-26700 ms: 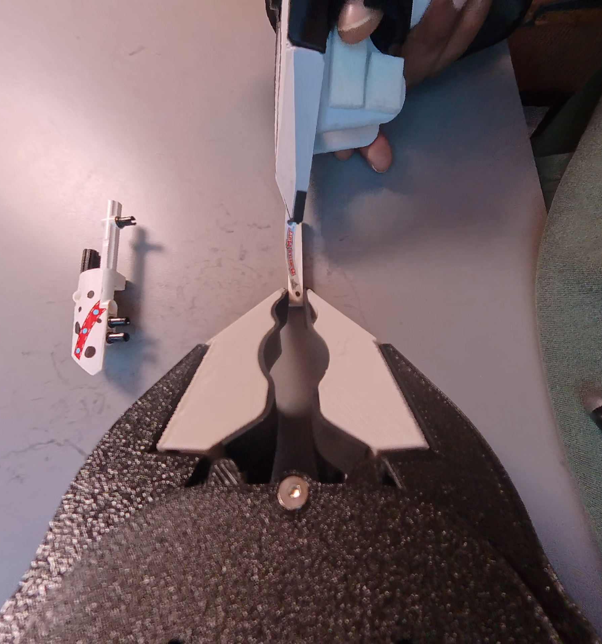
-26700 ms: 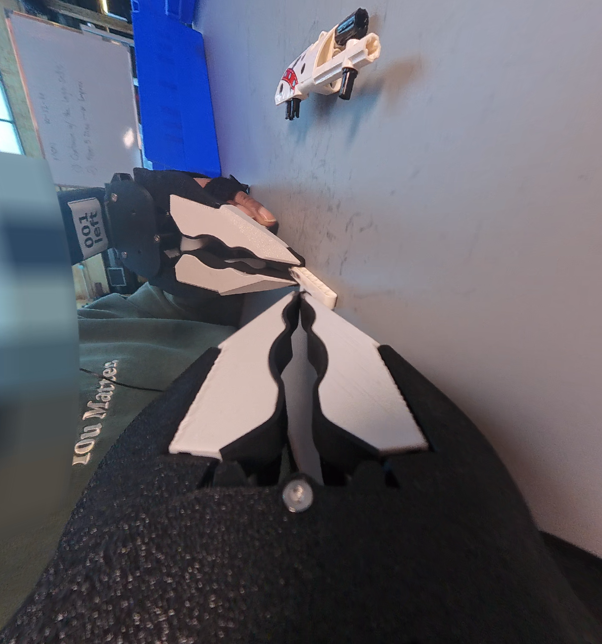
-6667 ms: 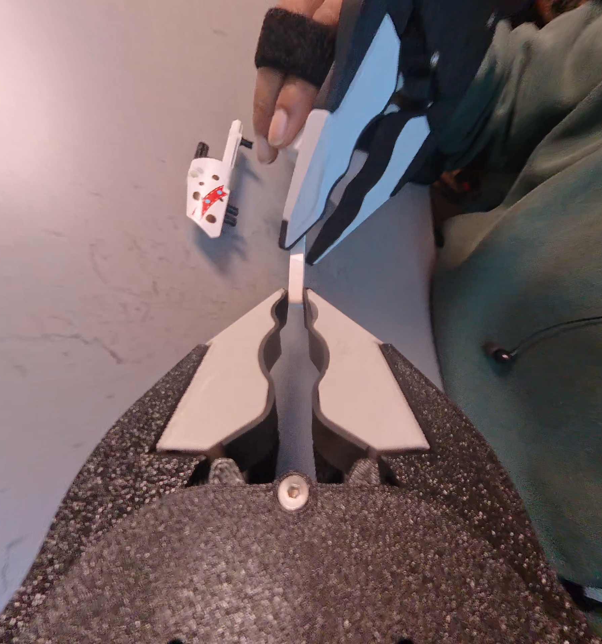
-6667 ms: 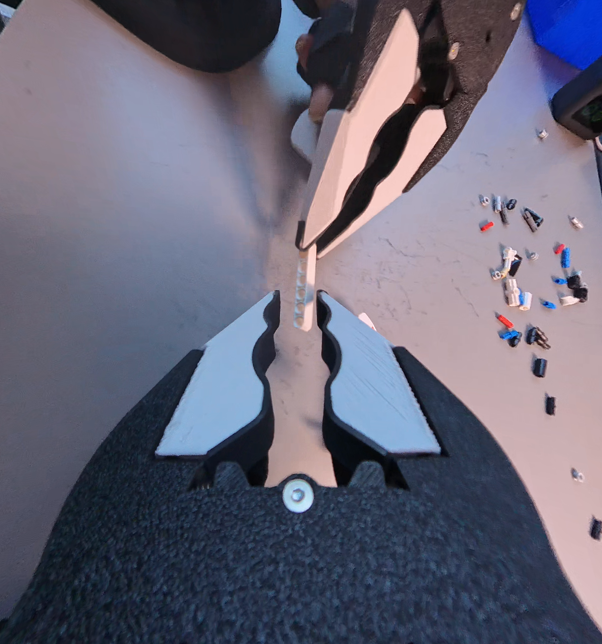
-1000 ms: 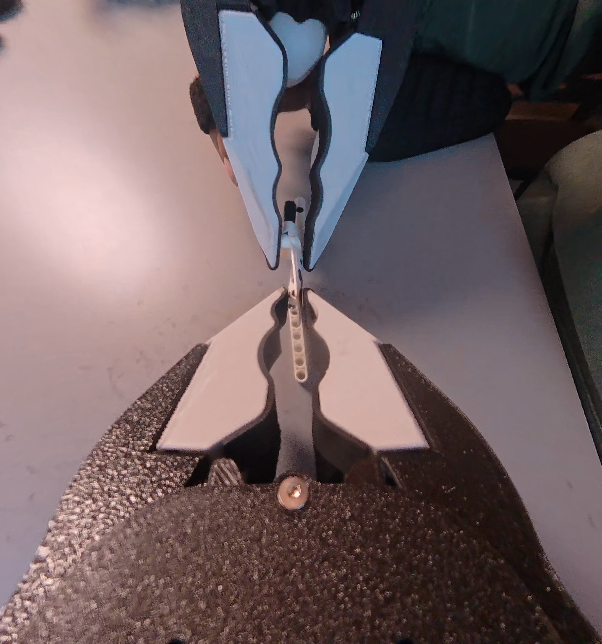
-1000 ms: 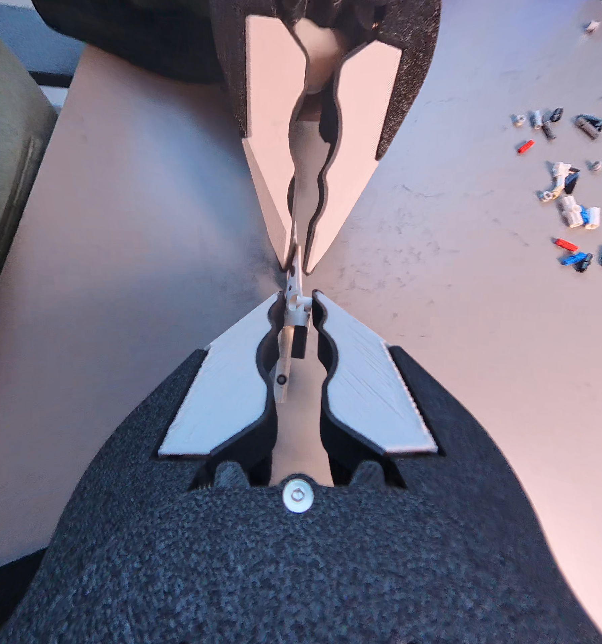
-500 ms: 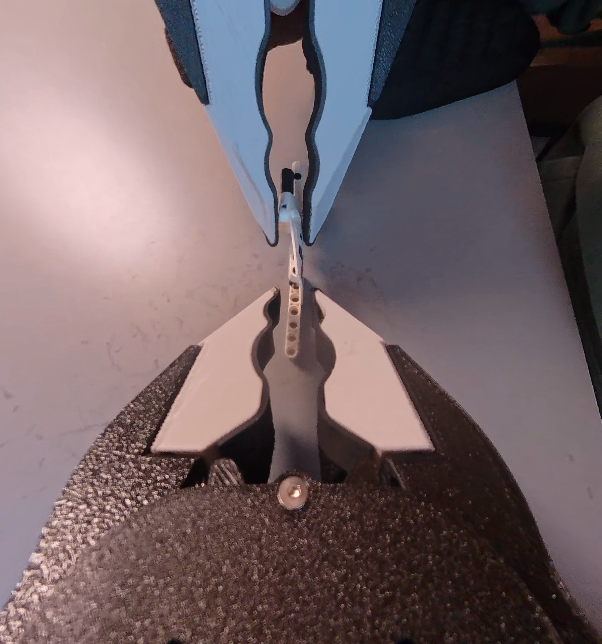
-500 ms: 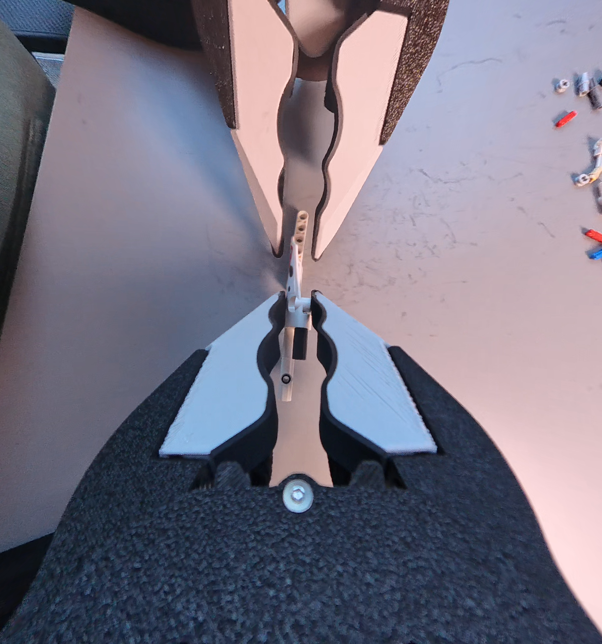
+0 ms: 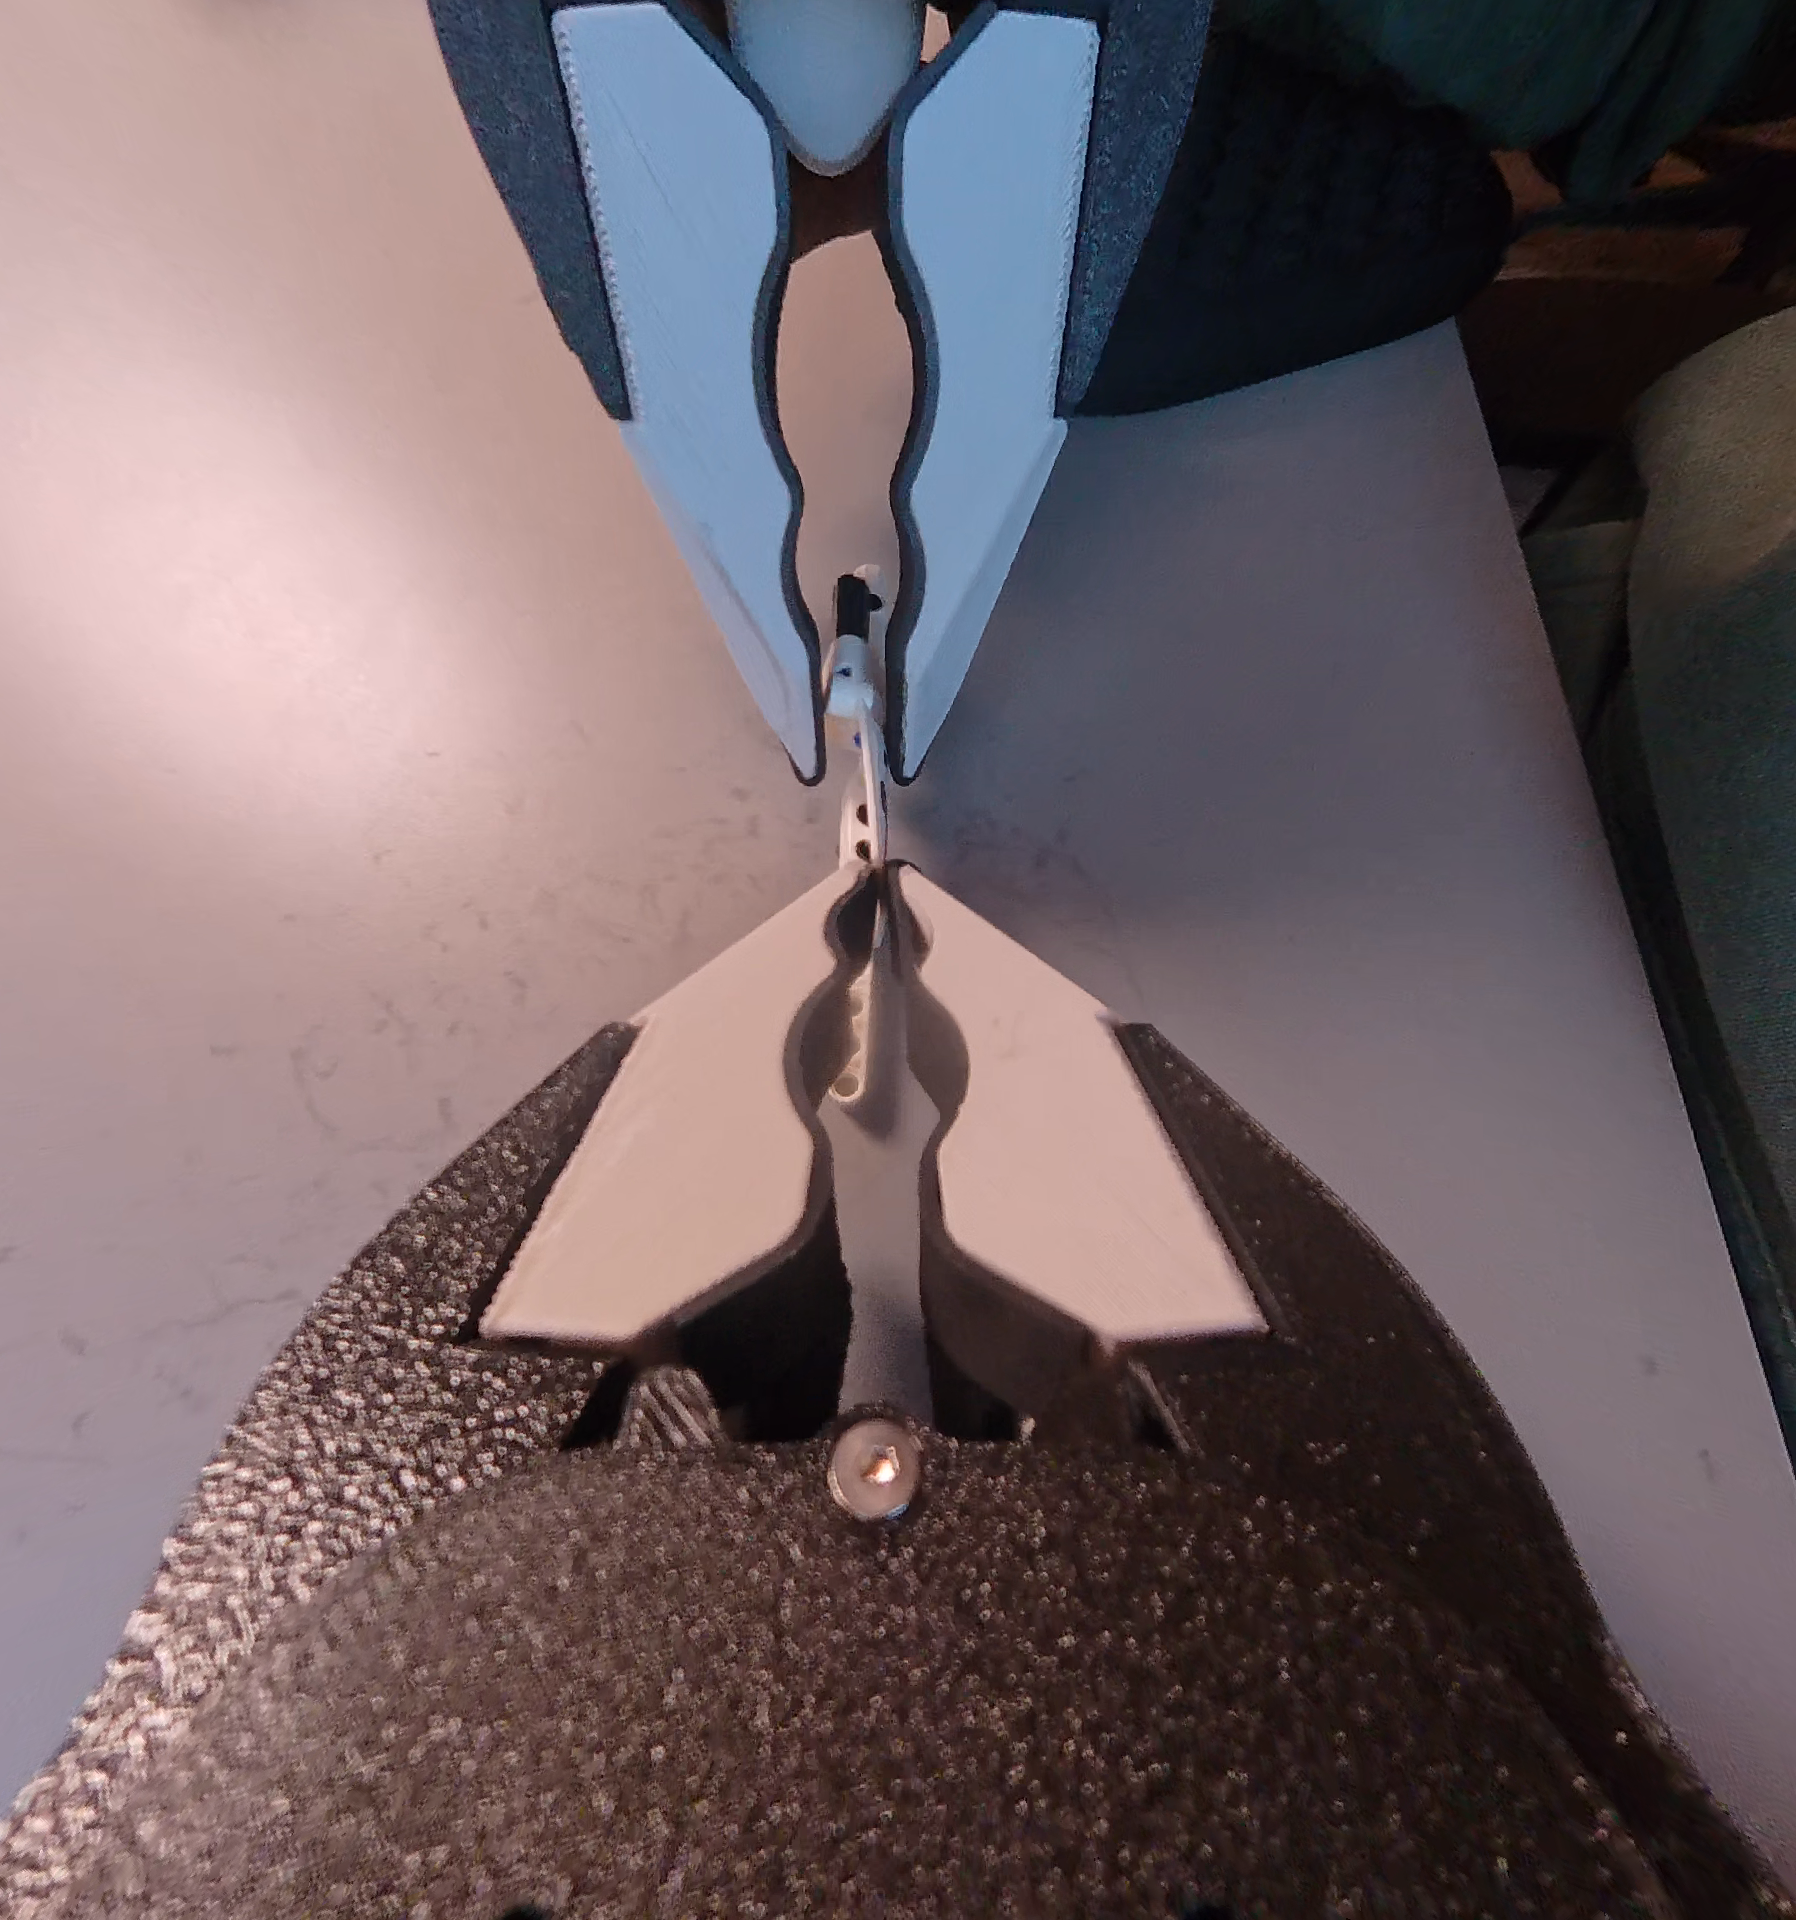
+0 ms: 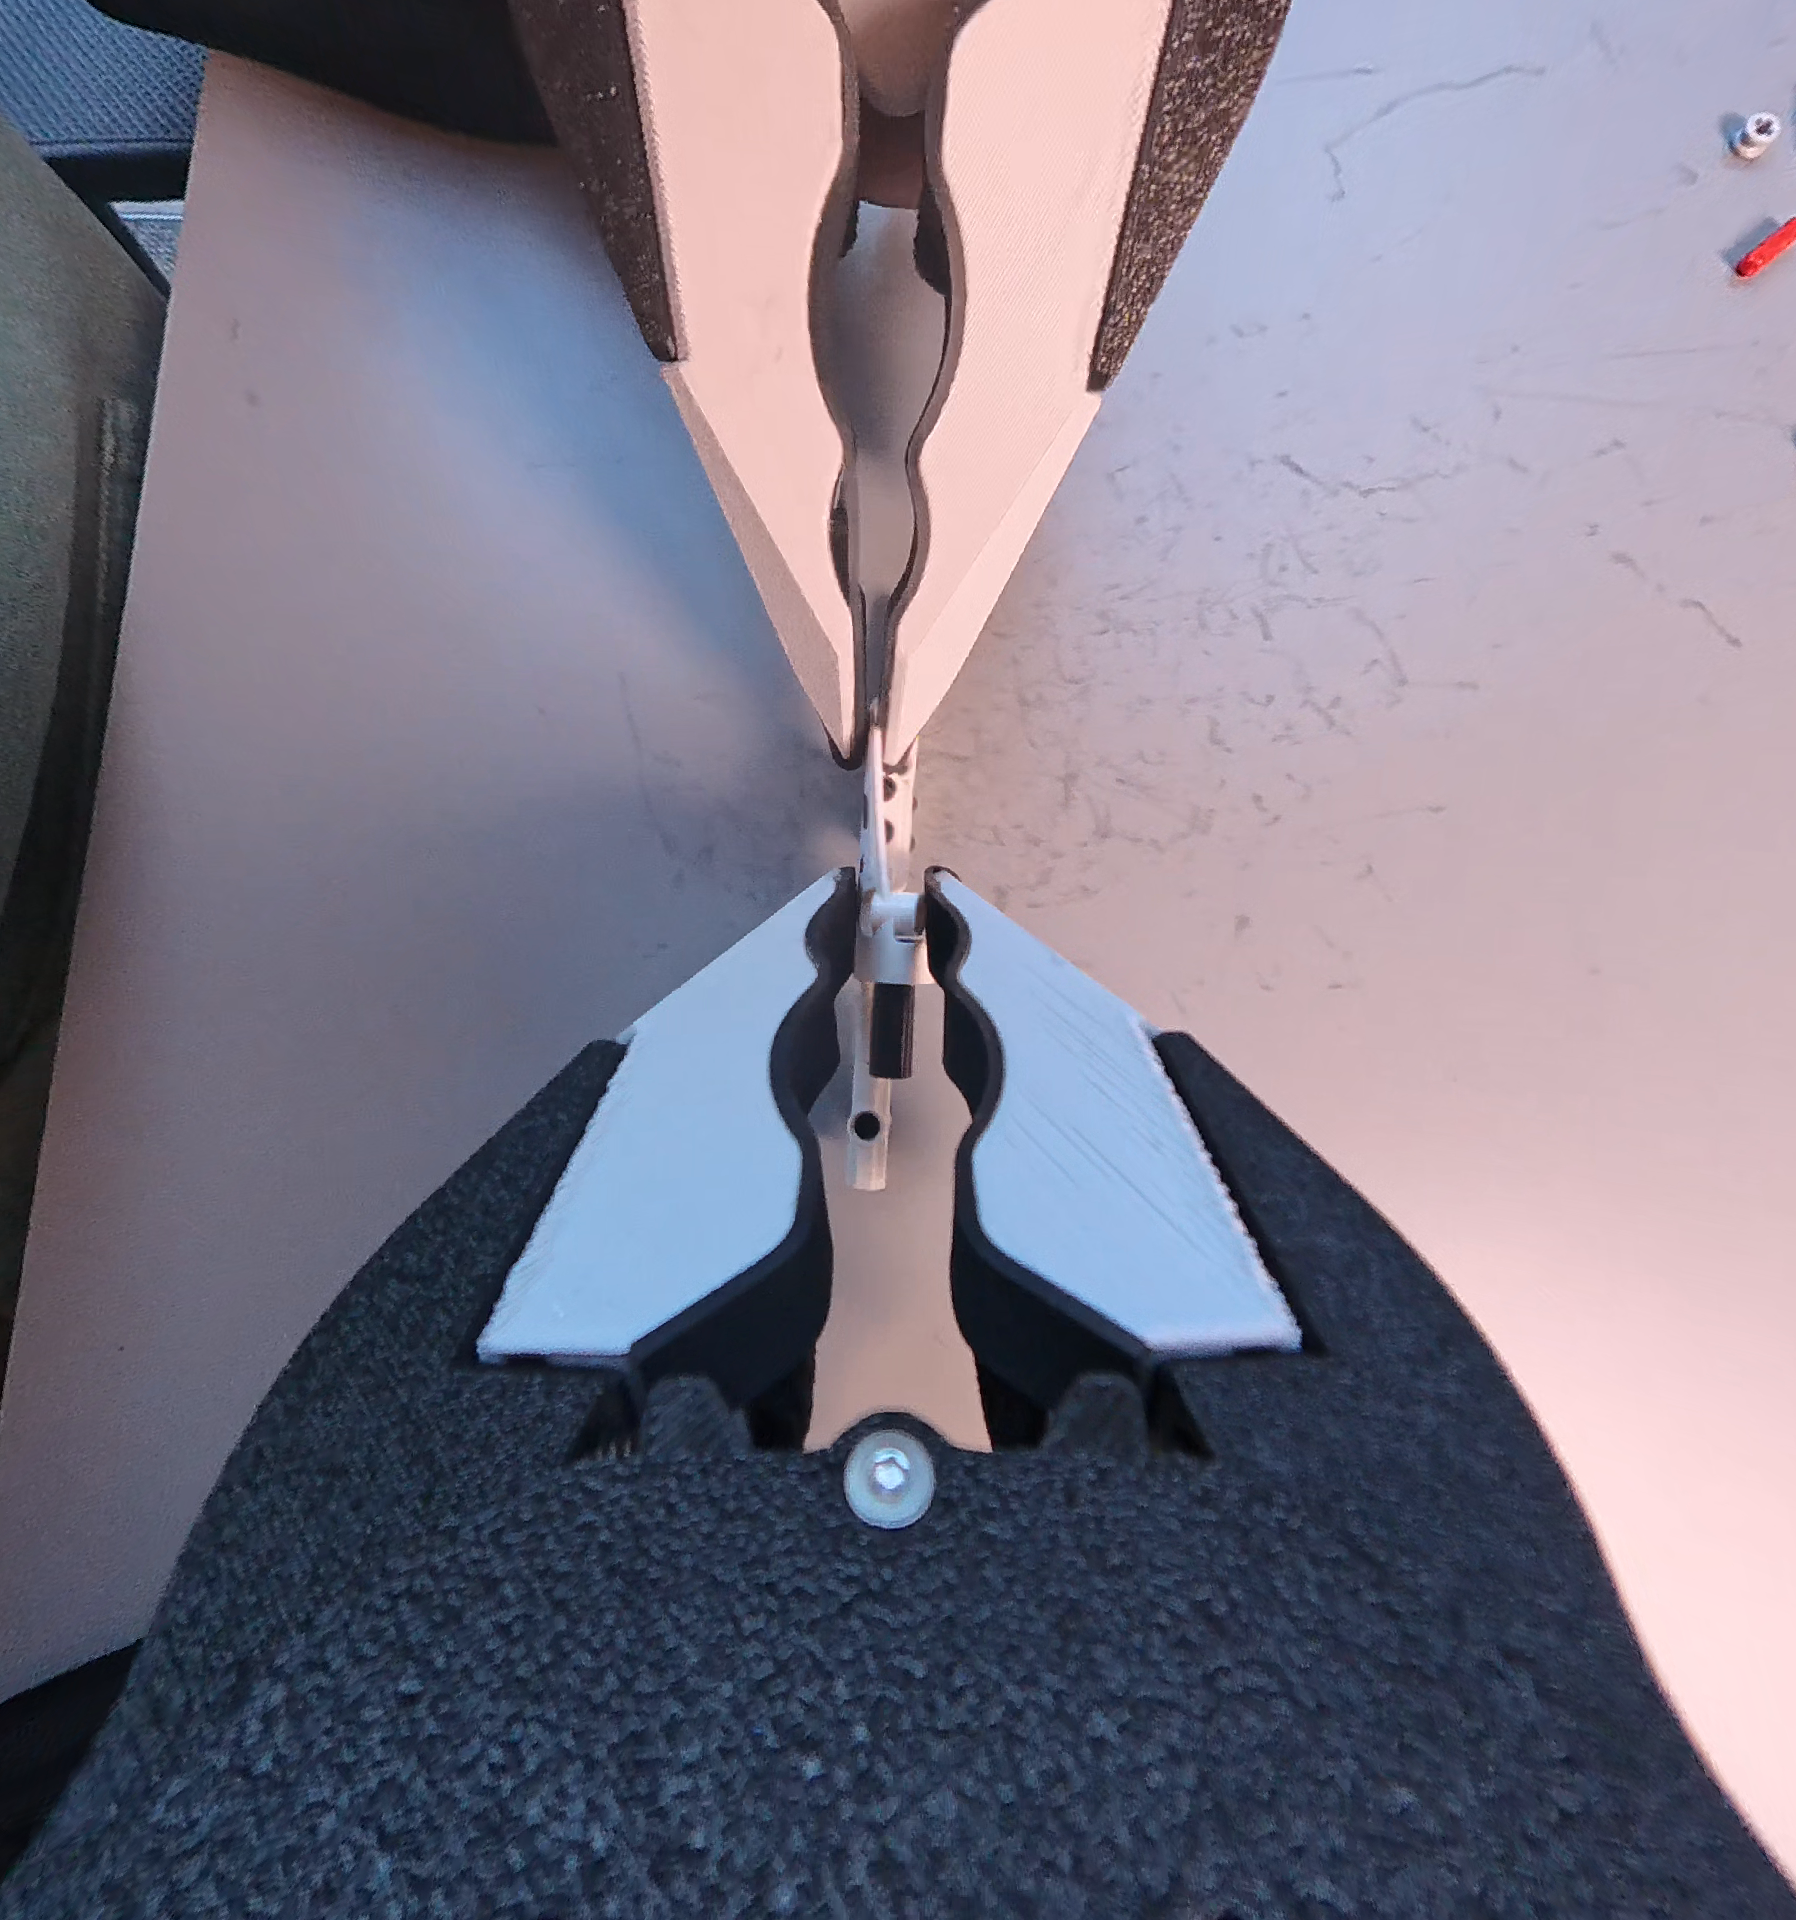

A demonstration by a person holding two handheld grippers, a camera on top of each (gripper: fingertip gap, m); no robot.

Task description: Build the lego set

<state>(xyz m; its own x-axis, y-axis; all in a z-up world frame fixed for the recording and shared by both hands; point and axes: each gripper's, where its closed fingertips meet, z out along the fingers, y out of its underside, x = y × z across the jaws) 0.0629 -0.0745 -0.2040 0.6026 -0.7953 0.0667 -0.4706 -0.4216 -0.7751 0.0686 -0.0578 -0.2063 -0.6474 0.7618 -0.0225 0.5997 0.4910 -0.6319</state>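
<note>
**Two grippers pinch one white lego assembly above the table**

A thin white lego assembly (image 9: 866,821) spans the gap between both tools, held above the grey table (image 9: 281,623). The left gripper (image 9: 881,883) is closed tight on its holed beam end. The right gripper (image 10: 886,891), tip to tip with it, is narrowed onto the end bearing a black pin (image 10: 891,1034). Small loose pieces (image 10: 1772,260) lie well apart on the table.

Light: warm pink glow is seen on the grey table (image 9: 250,623), brighter at the right in the right wrist view.
Shadows: soft, under the grippers.
Blur: slight.
Edges: bent by wide lens.
</note>
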